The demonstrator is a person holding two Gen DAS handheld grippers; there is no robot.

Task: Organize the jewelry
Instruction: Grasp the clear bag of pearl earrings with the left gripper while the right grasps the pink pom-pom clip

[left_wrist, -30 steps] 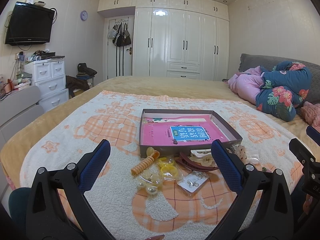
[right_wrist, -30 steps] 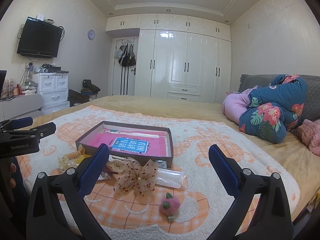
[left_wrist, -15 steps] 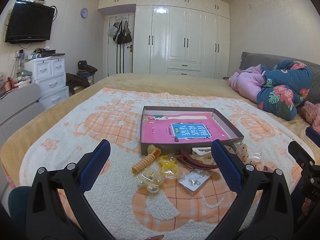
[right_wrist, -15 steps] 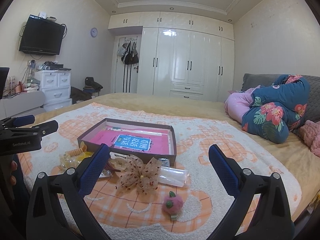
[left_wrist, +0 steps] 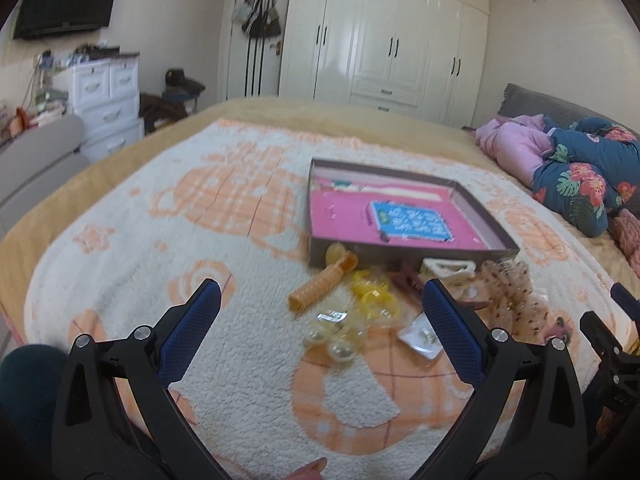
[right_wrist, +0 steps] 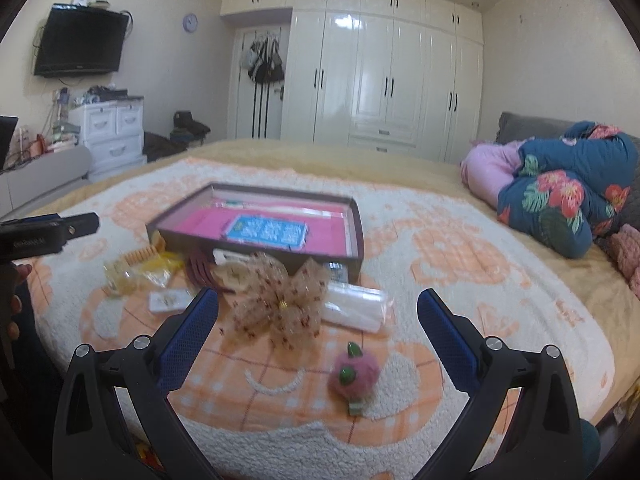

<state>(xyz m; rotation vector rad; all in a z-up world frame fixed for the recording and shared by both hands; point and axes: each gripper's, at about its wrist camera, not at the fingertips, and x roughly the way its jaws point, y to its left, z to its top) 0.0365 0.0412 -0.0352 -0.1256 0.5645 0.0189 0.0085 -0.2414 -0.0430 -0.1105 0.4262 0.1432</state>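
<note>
Gauzy bow hair clip (right_wrist: pixel 276 304) lies centre frame, just beyond the wide-open right gripper (right_wrist: pixel 318 312); left gripper (left_wrist: pixel 320 304), also open, empty.

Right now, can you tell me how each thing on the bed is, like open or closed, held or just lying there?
Box: open, no lid, nothing put in yet.
Lace bow: lying loose on the blanket by the box front.
Pink fuzzy clip: lying alone, not held.
Orange spiral band: lying against the box.
Pearl beads: lying on the blanket.
Left hand-held gripper: open, empty.
Right hand-held gripper: open, empty.
</note>
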